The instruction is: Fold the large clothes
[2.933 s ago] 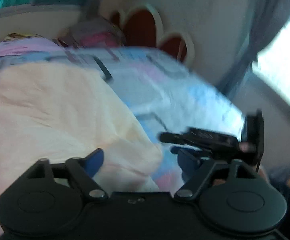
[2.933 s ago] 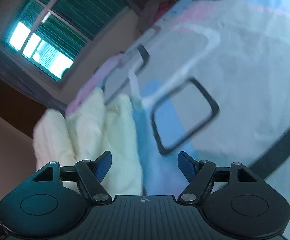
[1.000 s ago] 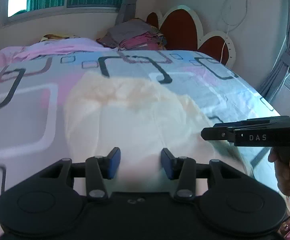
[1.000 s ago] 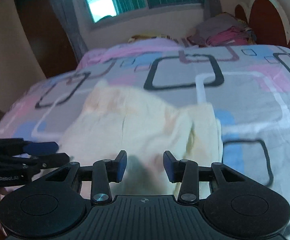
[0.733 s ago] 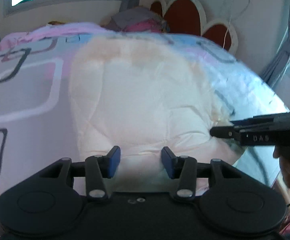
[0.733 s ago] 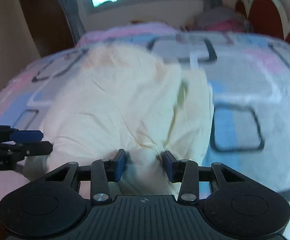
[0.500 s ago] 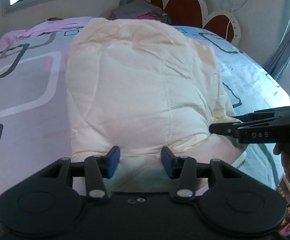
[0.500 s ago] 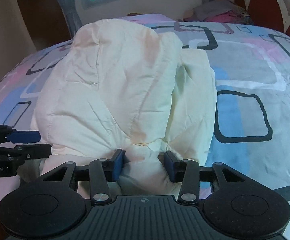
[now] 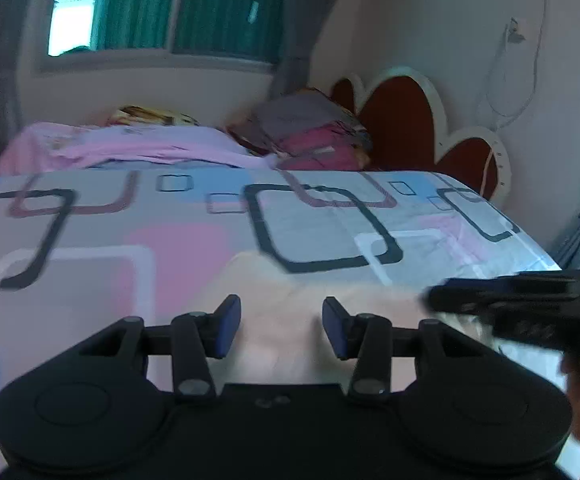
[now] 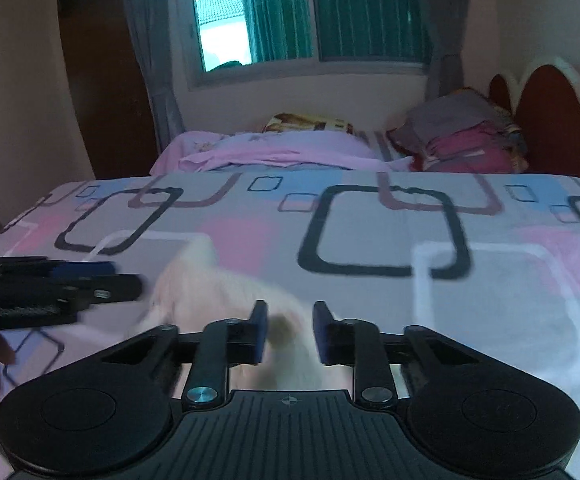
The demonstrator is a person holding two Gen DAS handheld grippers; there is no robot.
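Between the jaws of the left gripper (image 9: pixel 282 328) lies the near edge of the cream garment (image 9: pixel 290 320), its pale cloth filling the gap; the jaws stand at a middling width and, judging by that gap, are not pinching it hard, though motion blur leaves the contact unclear. The right gripper (image 10: pixel 288 330) has its jaws narrow, with cream cloth bunched between them, apparently holding a fold so the piece can be drawn flat. Just beyond both pairs of jaws the garment lies low on the patterned bed sheet (image 10: pixel 369 232). Farther off sits a pink blanket (image 10: pixel 274 150), then a stack of folded clothes (image 9: pixel 309 132) against the headboard (image 9: pixel 405 120).
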